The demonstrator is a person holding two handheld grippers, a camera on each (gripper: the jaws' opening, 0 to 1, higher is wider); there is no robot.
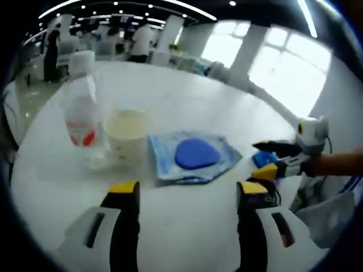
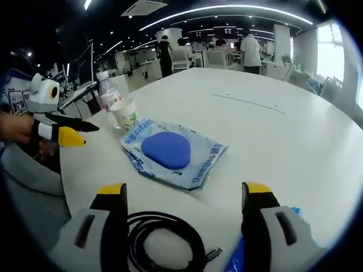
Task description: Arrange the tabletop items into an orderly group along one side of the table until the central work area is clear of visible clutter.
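Two hand-held grippers: the left hand-held gripper point(image 1: 188, 190) and the right hand-held gripper point(image 2: 184, 194) both hover over the white bench point(image 2: 295, 130) with jaws apart and nothing between them.
Key relation: the blue pouch point(image 2: 173, 152), with a blue rounded pad point(image 2: 165, 149) lying on it, sits straight ahead of the right hand-held gripper and near it; seen from the left hand-held gripper it is also ahead, centred between the jaws point(image 1: 193, 156).
Long axis: from the right hand-held gripper the pouch runs slantwise, from ahead-left to nearer-right; I judge a grasp across a corner or edge easier than across its width.
Nearer gripper: both look about equally close to the pouch; I cannot tell which is nearer.
Bottle and cup: a clear water bottle point(image 1: 83, 110) with a red label stands ahead-left of the left hand-held gripper, a paper cup point(image 1: 127, 135) just beside it; from the right hand-held gripper they stand beyond the pouch, ahead-left point(image 2: 109, 90) point(image 2: 125, 115).
Cable: a coiled black cable point(image 2: 164, 243) lies right under the right hand-held gripper, between its jaws.
Other item: a small blue packet point(image 1: 264, 158) lies near the right hand-held gripper's tips as seen from the left gripper view.
Surface: smooth, white, rounded bench edge; thin flat pouch will likely slide.
Room: open office, ceiling strip lights, large windows, people standing far behind.
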